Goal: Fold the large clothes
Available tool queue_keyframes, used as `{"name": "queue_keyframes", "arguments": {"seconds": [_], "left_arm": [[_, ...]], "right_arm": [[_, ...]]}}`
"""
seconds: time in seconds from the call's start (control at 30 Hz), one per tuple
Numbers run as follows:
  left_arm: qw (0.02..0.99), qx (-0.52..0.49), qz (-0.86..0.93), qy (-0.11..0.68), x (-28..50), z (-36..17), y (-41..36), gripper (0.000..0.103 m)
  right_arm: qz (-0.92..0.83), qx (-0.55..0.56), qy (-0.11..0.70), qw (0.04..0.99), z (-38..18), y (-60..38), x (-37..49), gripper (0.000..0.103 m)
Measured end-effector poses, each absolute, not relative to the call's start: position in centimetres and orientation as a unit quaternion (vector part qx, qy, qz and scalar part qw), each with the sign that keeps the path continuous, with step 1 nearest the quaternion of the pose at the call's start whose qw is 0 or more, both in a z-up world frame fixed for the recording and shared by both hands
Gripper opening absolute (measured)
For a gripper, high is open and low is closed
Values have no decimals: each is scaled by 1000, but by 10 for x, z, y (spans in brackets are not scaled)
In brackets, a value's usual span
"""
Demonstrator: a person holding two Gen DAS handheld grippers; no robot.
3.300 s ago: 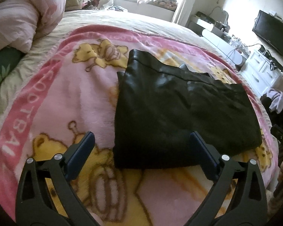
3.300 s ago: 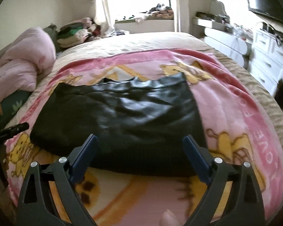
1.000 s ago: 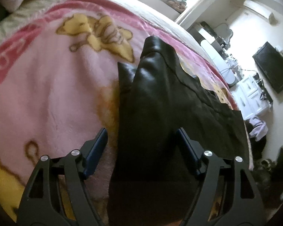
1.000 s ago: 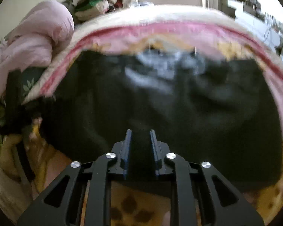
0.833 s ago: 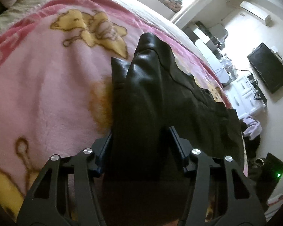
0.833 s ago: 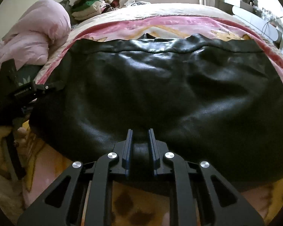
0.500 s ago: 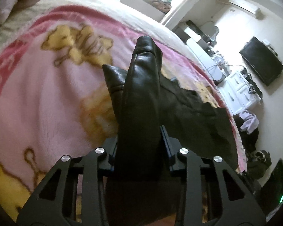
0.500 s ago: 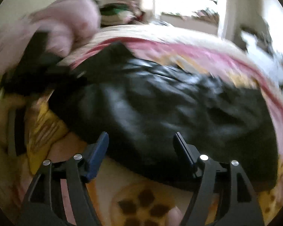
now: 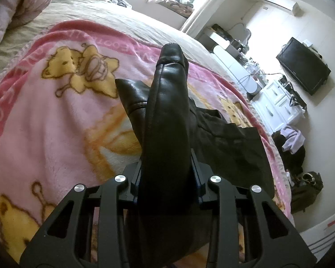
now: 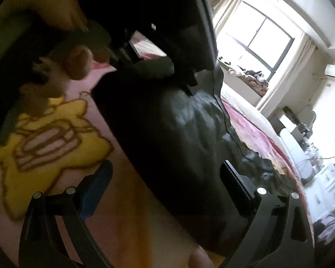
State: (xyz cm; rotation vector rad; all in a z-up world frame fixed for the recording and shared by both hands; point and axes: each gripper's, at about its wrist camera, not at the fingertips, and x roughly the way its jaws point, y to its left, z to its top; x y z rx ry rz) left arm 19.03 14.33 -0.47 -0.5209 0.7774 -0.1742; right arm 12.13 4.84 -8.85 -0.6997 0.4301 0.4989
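A black leather garment (image 9: 167,116) lies folded on a pink cartoon blanket (image 9: 44,120) on the bed. My left gripper (image 9: 166,178) is shut on the garment's near left edge and lifts it into a raised ridge. In the right wrist view the garment (image 10: 178,134) fills the middle. My right gripper (image 10: 165,178) is open and empty, its jaws wide apart just above the garment's near edge. The left gripper and the hand holding it show dark at the top left of that view (image 10: 145,33).
A pink duvet (image 9: 15,6) is bunched at the bed's far left. White drawers (image 9: 279,105), a wall TV (image 9: 303,69) and clothes on the floor (image 9: 292,140) are to the right of the bed. A window (image 10: 256,35) is beyond the bed.
My left gripper closed on the garment's edge and raised it. My right gripper let go of the garment, opened, and swung left toward the lifted edge.
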Motion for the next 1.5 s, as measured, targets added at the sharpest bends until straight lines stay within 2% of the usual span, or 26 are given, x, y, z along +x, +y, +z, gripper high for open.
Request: {"name": "queue_keyframes", "arguments": {"seconds": [0.07, 0.17, 0.23, 0.33, 0.43, 0.57, 0.87, 1.23, 1.5], "left_arm": [[888, -250, -87, 376, 190, -4, 142, 25], [889, -241, -94, 379, 191, 5, 136, 25], [892, -231, -102, 375, 191, 16, 129, 25], [899, -215, -111, 365, 192, 35, 114, 25], [905, -197, -121, 356, 196, 55, 94, 25], [911, -171, -137, 350, 203, 76, 63, 25], [910, -123, -172, 357, 221, 93, -15, 26], [885, -76, -213, 407, 252, 68, -112, 27], [861, -77, -235, 444, 269, 40, -155, 30]], "right_arm": [[239, -324, 207, 892, -86, 45, 127, 85], [274, -285, 217, 893, -77, 31, 136, 55], [281, -277, 203, 896, -69, 24, 132, 42], [280, -247, 193, 907, -51, 7, 131, 31], [271, -216, 187, 919, -35, -10, 135, 25], [252, -187, 174, 933, -17, -38, 134, 21], [229, -114, 184, 949, -8, -98, 136, 20], [222, 4, 240, 945, -29, -182, 148, 20], [249, 170, 308, 902, -63, -238, 166, 20]]}}
